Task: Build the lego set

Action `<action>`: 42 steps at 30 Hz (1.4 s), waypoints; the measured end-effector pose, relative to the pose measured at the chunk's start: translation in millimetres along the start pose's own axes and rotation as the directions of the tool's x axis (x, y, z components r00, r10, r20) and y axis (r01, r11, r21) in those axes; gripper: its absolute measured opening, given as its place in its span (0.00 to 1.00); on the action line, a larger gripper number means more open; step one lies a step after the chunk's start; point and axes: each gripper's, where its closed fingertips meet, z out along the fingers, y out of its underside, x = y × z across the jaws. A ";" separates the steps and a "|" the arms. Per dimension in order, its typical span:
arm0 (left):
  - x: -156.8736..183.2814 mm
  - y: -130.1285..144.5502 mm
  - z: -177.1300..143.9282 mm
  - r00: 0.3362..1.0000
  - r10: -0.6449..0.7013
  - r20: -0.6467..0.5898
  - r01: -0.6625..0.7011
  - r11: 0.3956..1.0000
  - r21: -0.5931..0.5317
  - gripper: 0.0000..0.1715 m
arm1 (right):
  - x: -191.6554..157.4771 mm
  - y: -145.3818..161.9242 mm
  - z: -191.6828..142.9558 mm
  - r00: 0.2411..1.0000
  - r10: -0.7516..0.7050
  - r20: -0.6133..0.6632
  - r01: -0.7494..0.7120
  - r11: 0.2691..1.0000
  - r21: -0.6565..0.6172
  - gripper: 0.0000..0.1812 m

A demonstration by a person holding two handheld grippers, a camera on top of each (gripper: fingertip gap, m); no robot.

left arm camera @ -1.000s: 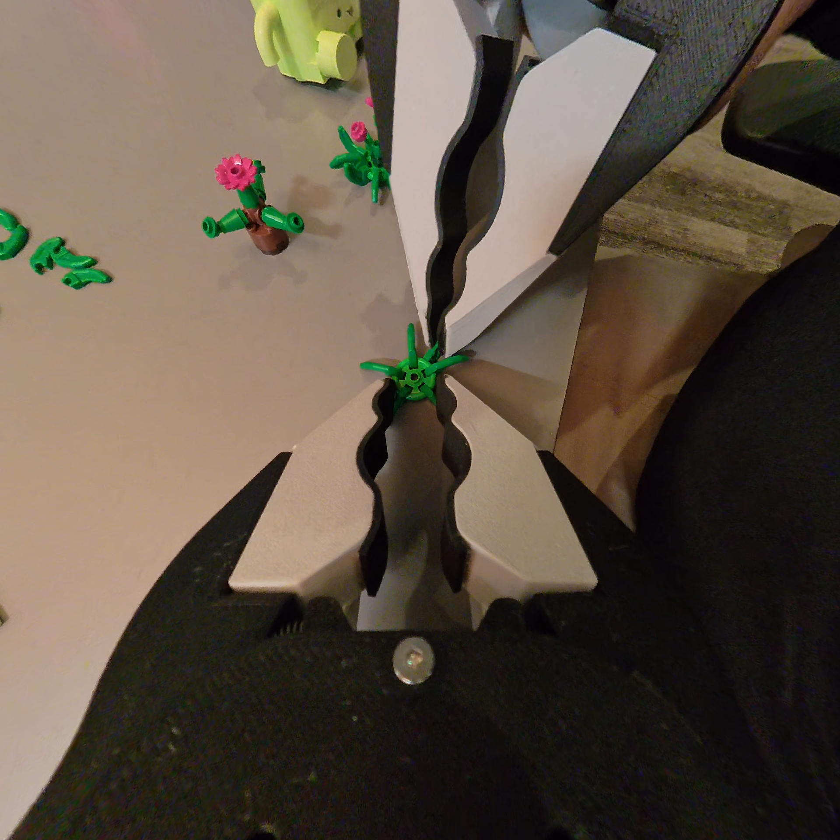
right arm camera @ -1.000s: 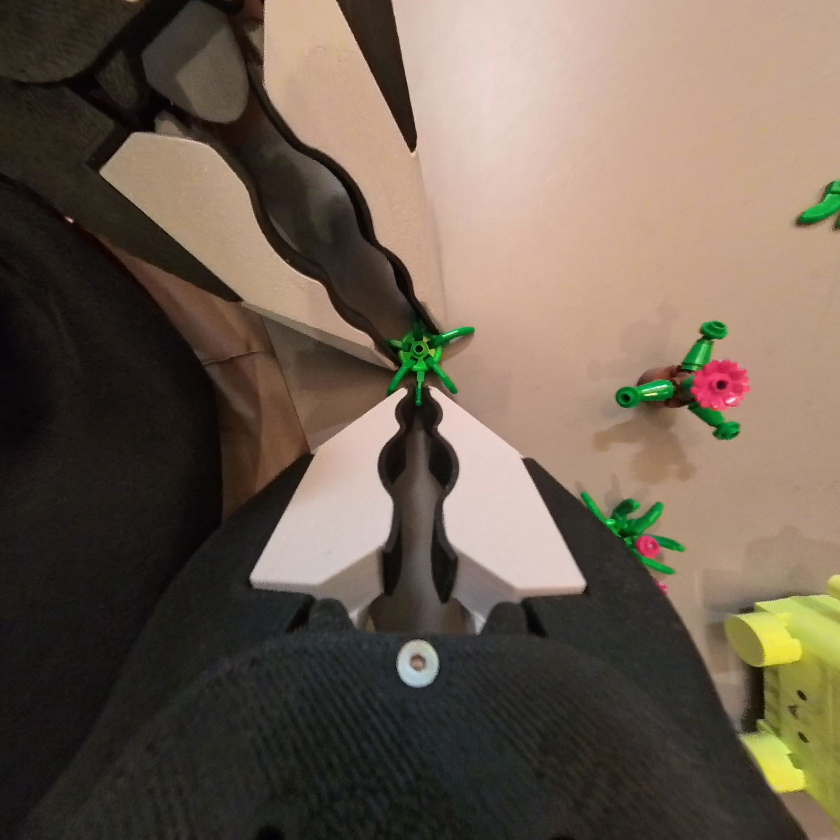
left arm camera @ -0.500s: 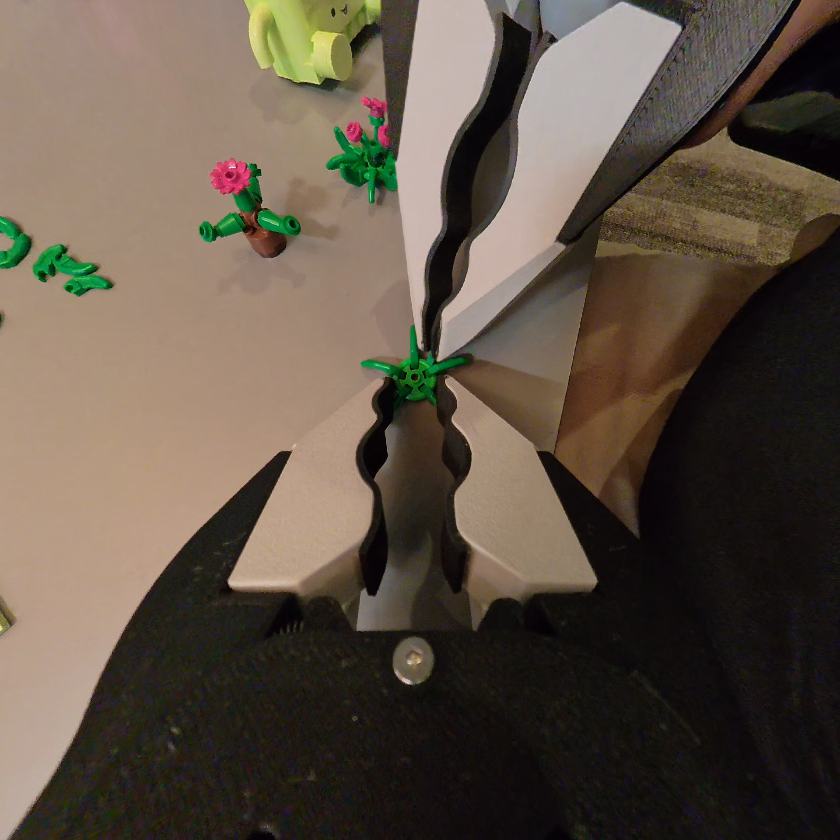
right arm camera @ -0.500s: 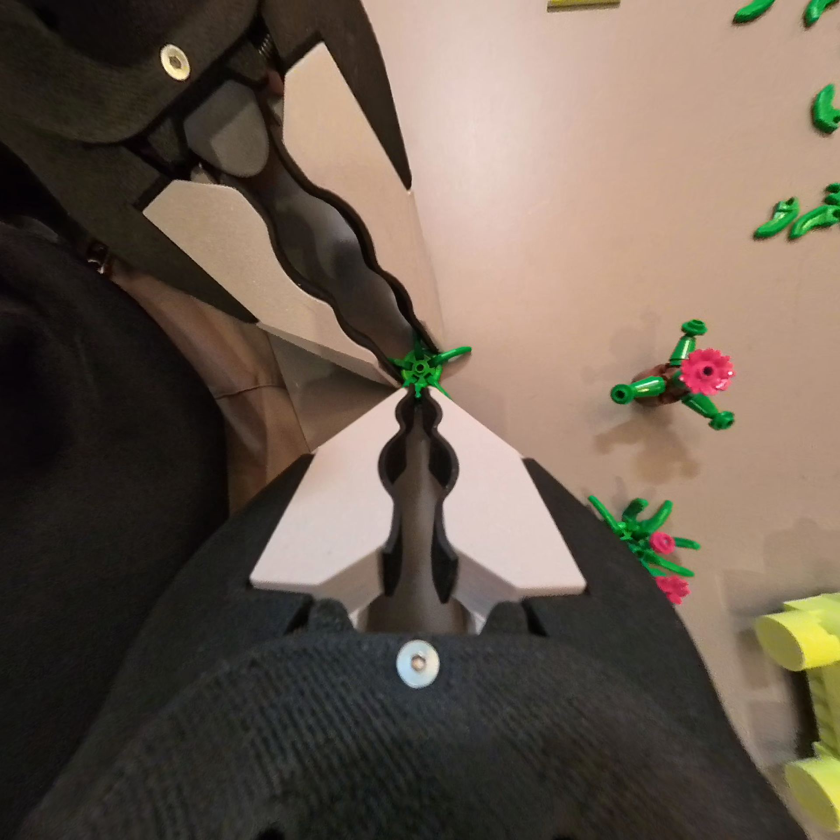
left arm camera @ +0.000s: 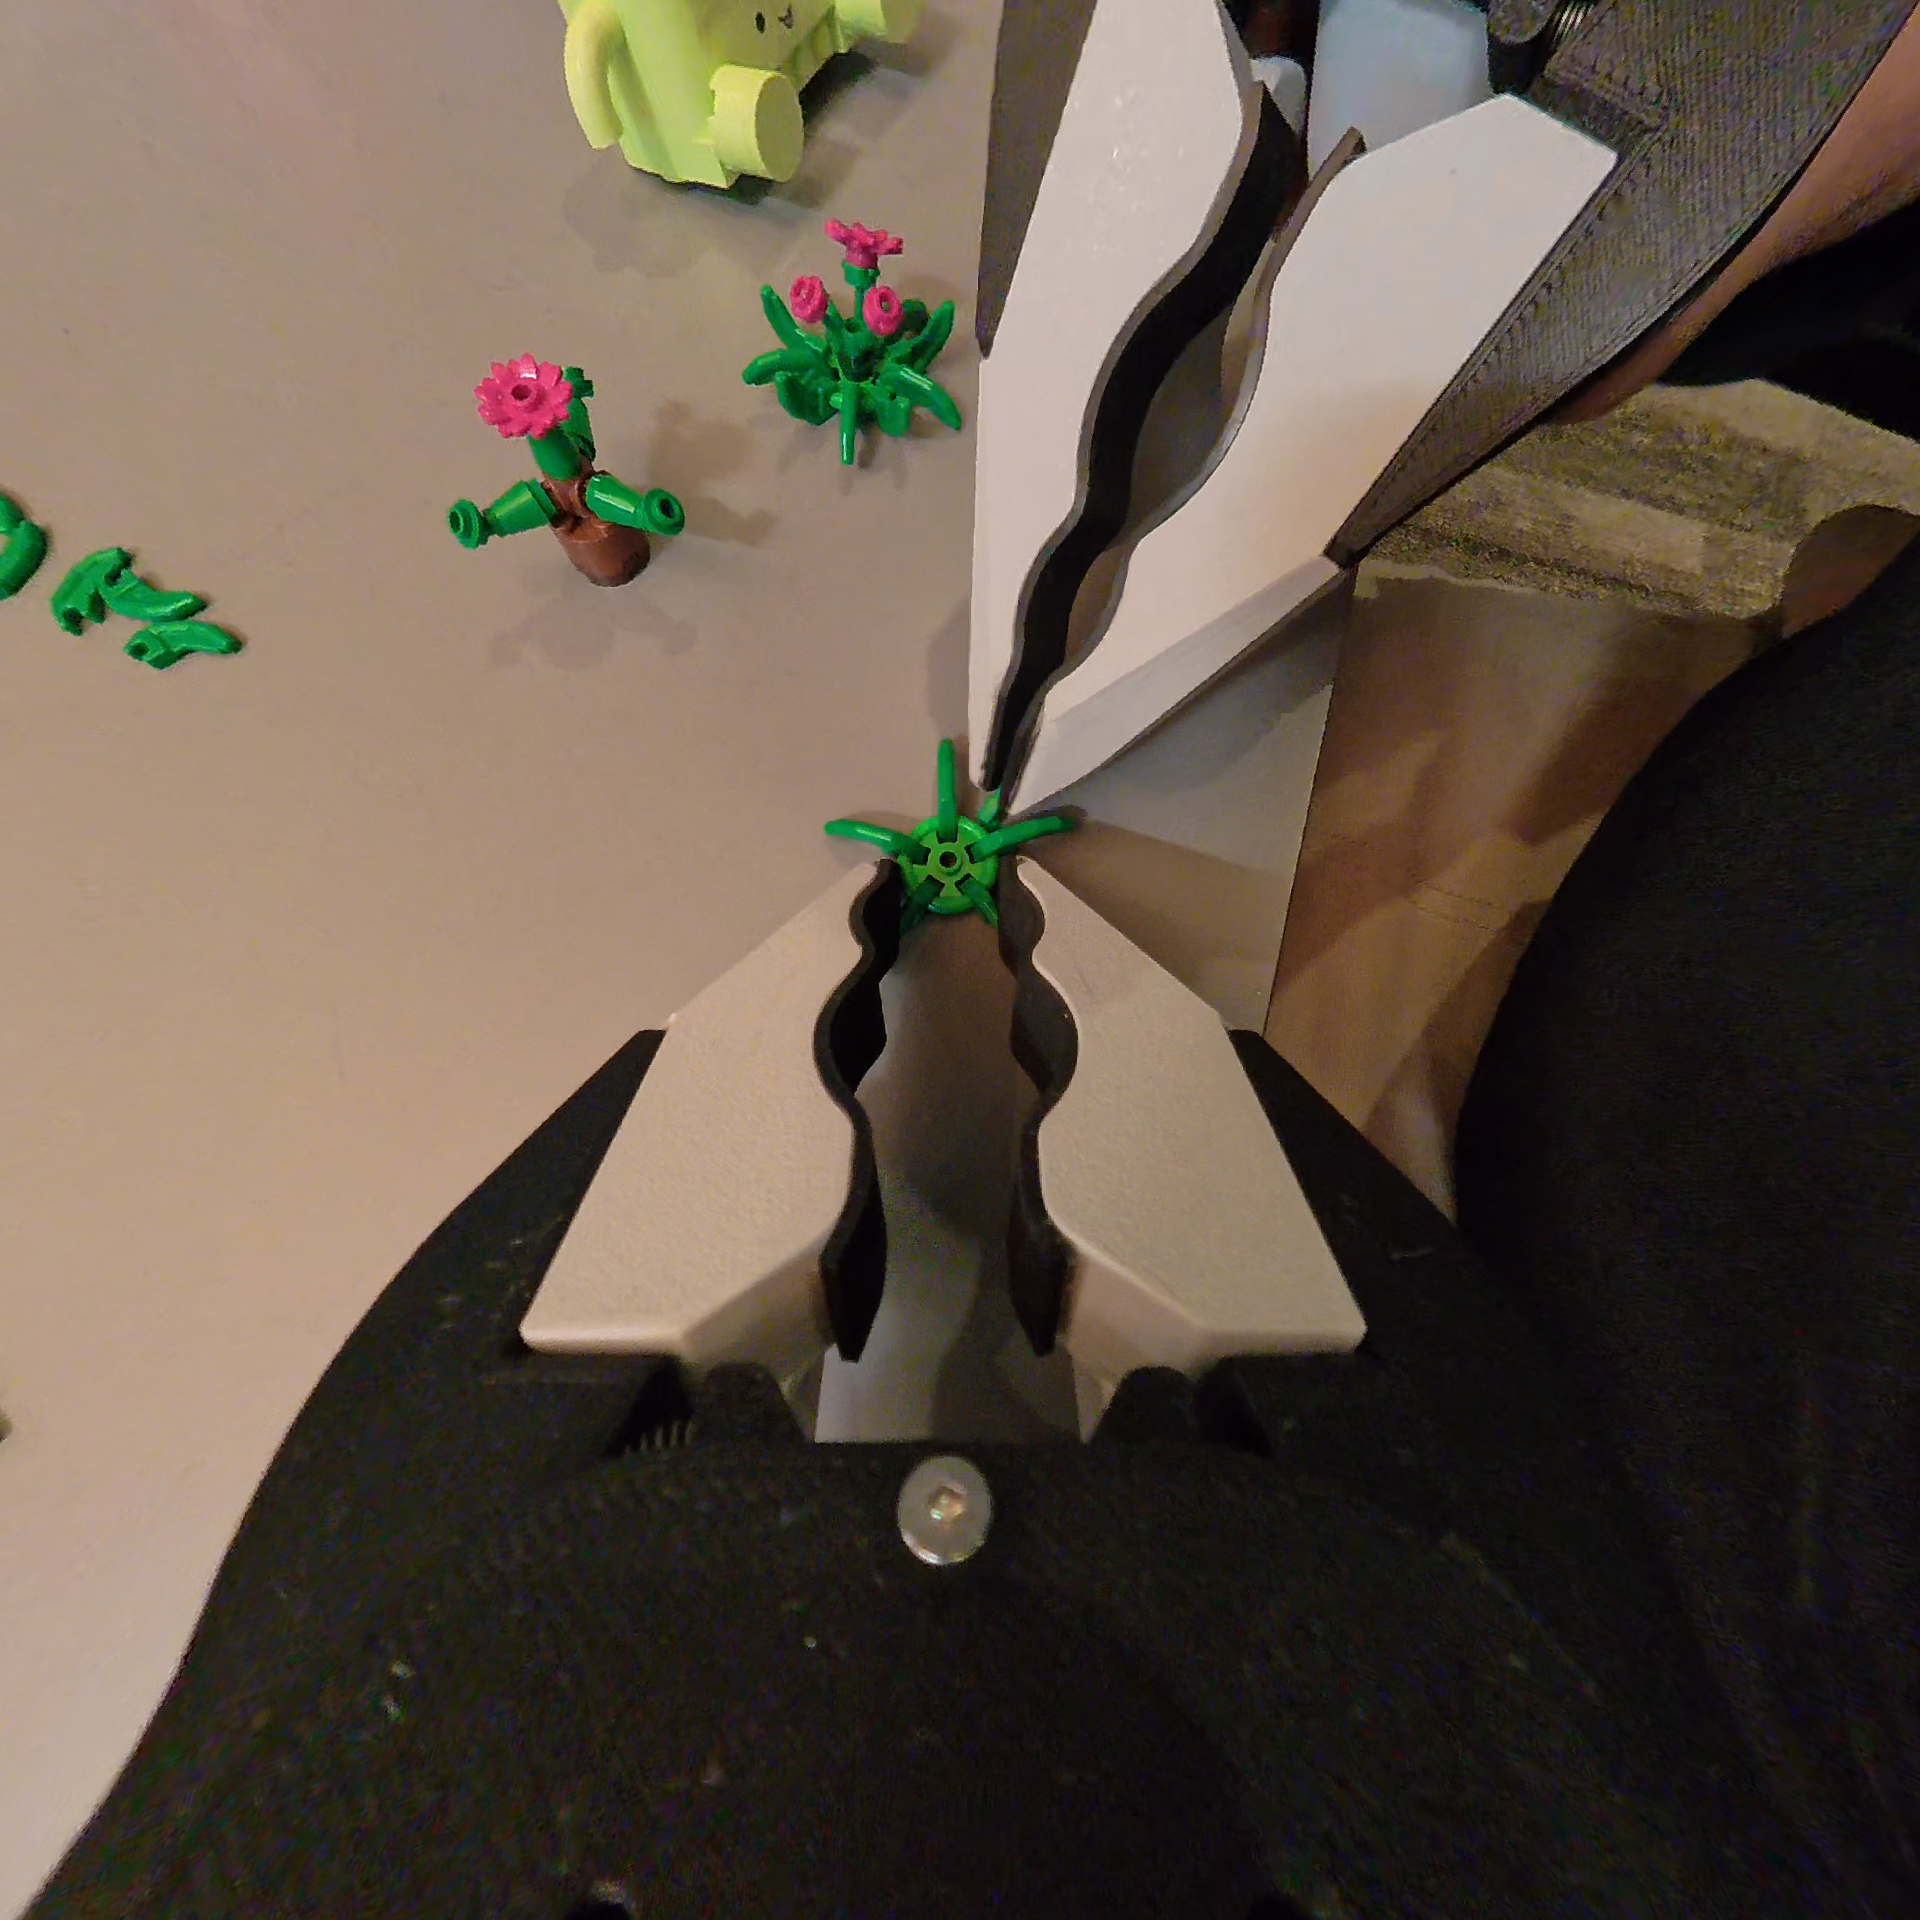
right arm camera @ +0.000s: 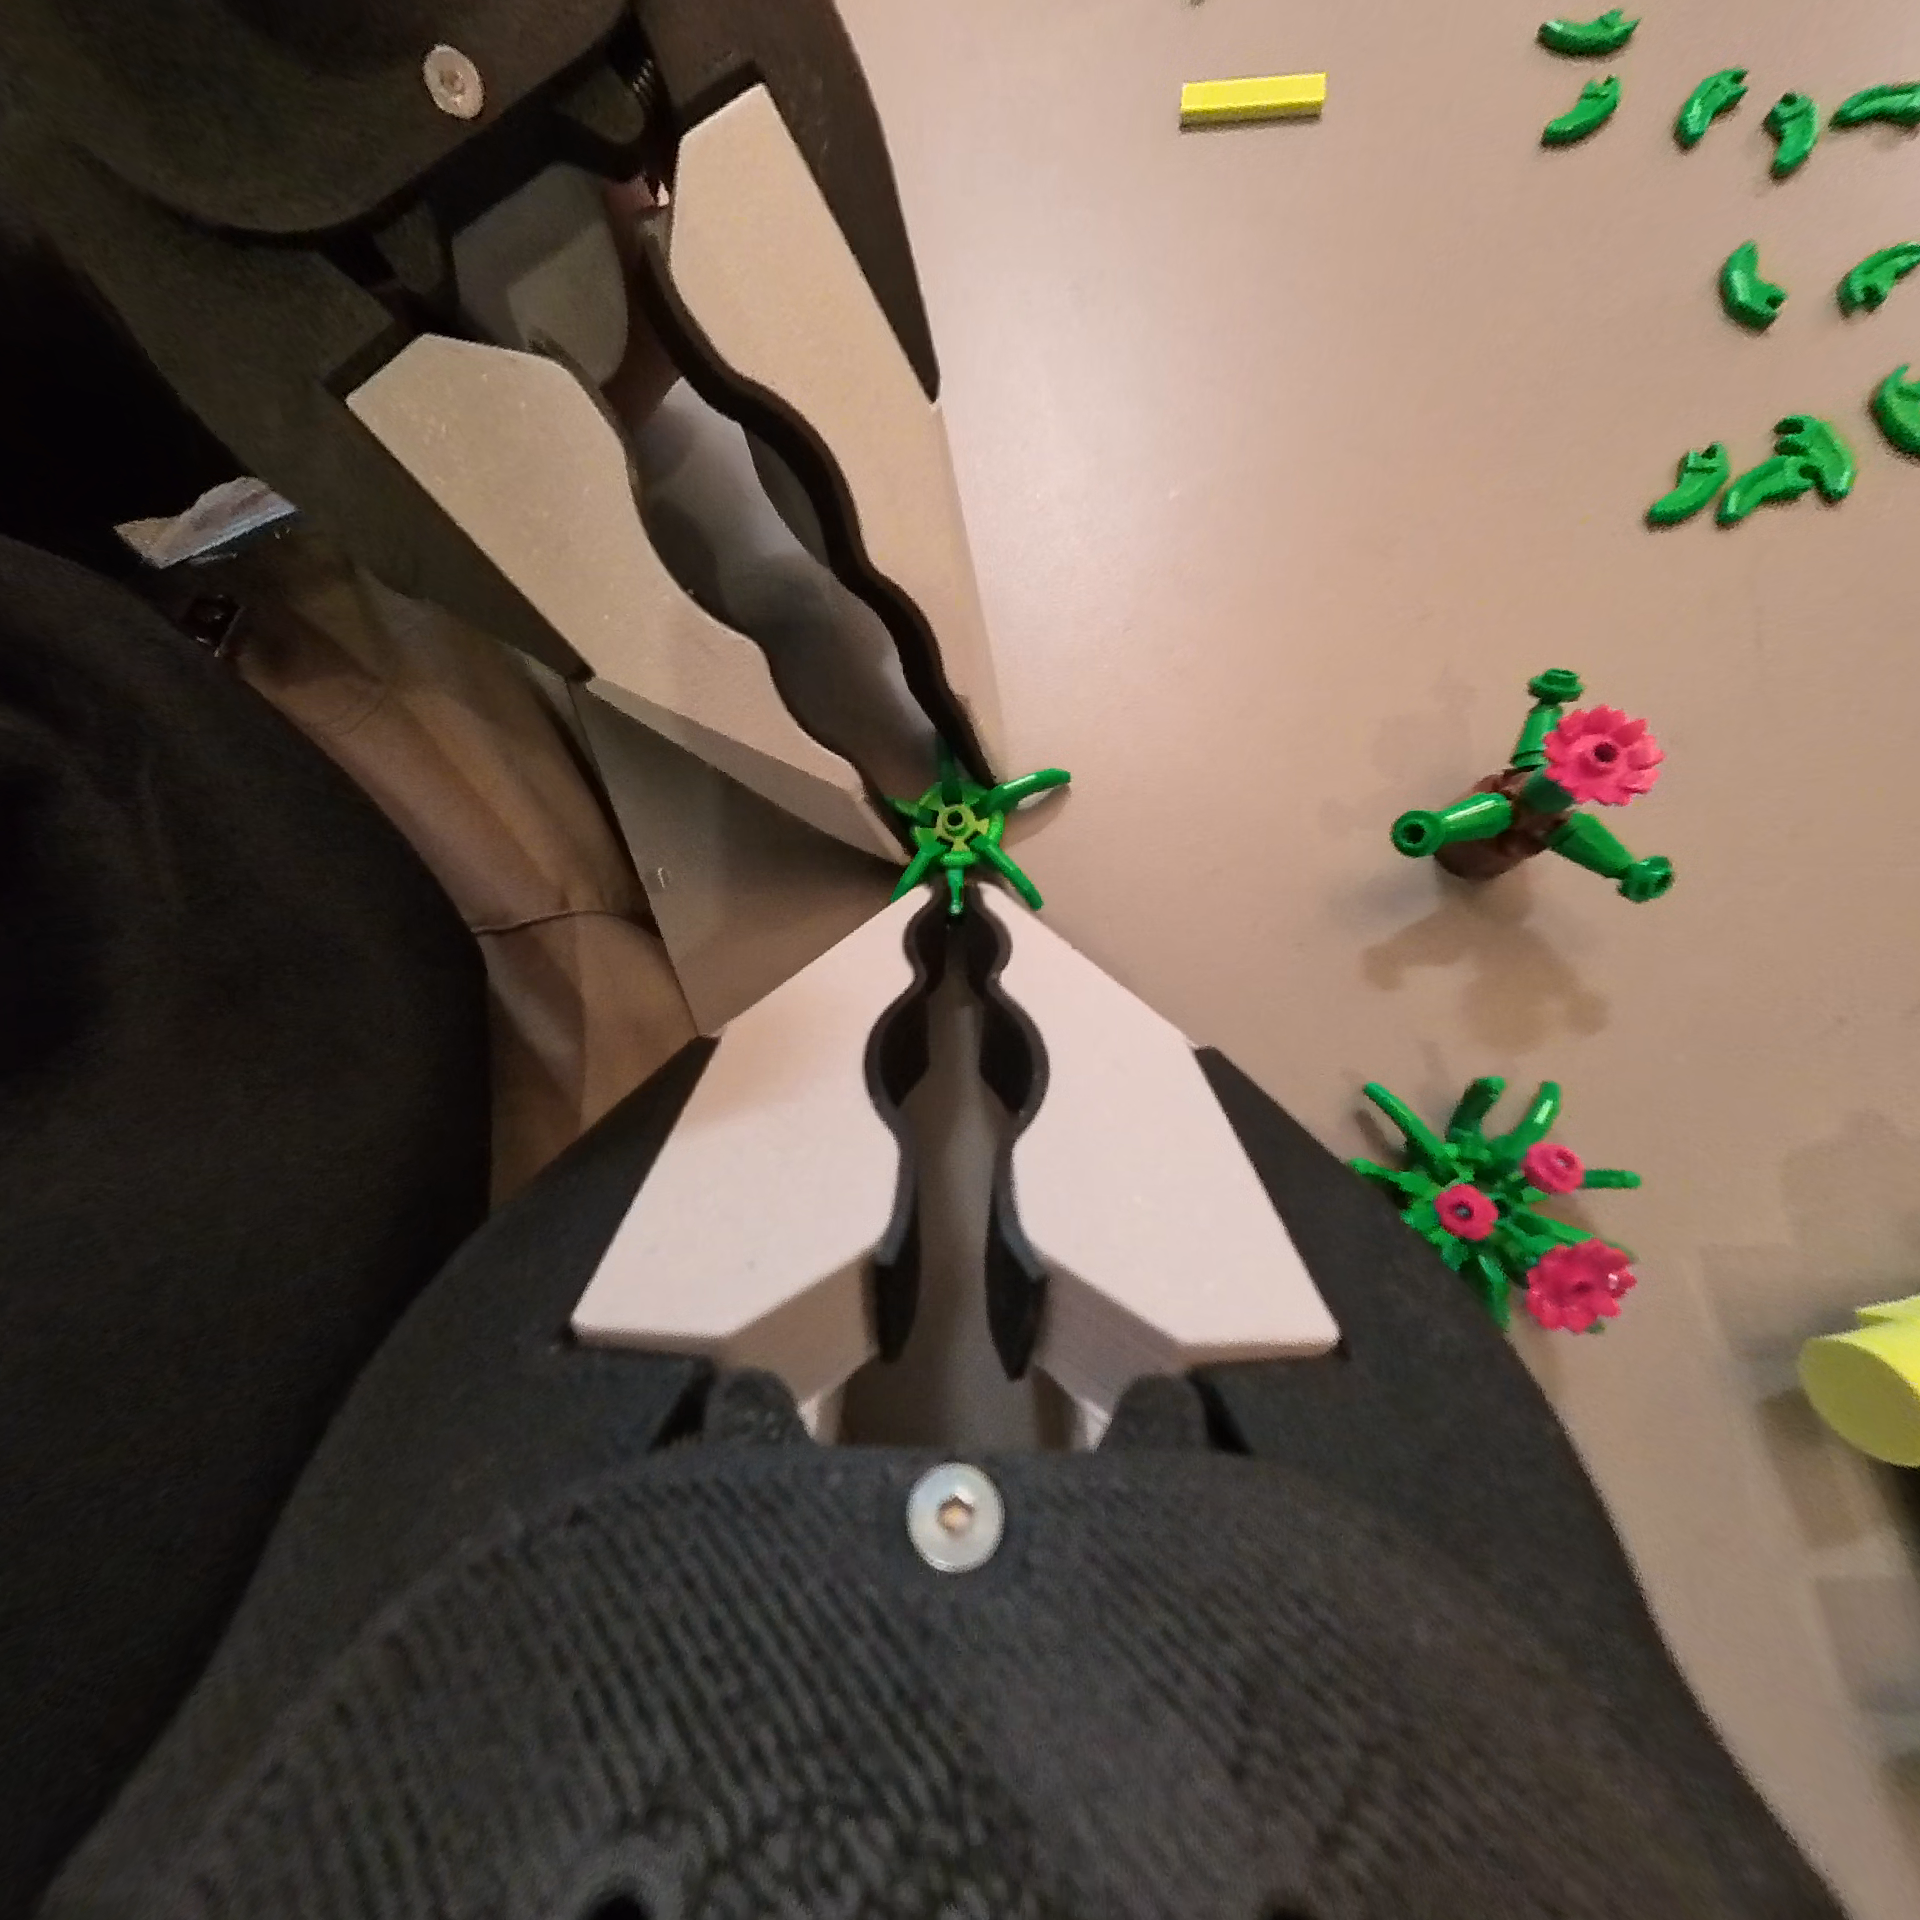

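Spiky green leaf piece (left arm camera: 948, 860) between wavy tongs (left arm camera: 948, 894)

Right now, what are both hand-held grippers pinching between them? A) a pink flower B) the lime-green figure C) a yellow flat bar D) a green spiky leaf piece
D: the green spiky leaf piece sits pinched between the tips of the left hand-held gripper and the right hand-held gripper, above the table.
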 end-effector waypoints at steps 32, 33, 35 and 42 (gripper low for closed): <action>-0.1 -0.5 0.5 1.000 -0.001 0.026 0.001 1.000 0.000 0.11 | 0.8 -1.0 1.8 0.999 0.015 -0.049 -0.010 0.996 0.087 0.00; -0.1 -0.6 0.5 1.000 0.000 0.027 0.000 1.000 0.000 0.11 | 0.9 -0.9 1.9 0.999 0.015 -0.049 -0.011 0.996 0.087 0.00; -0.3 -0.5 0.6 1.000 0.001 0.030 -0.001 1.000 0.000 0.11 | 1.0 -1.0 2.1 0.999 0.023 -0.042 -0.020 0.996 0.086 0.00; -0.4 -0.4 0.7 0.999 0.007 0.038 -0.007 1.000 -0.001 0.11 | 1.2 -1.6 2.2 0.997 0.083 0.006 -0.083 0.993 0.086 0.00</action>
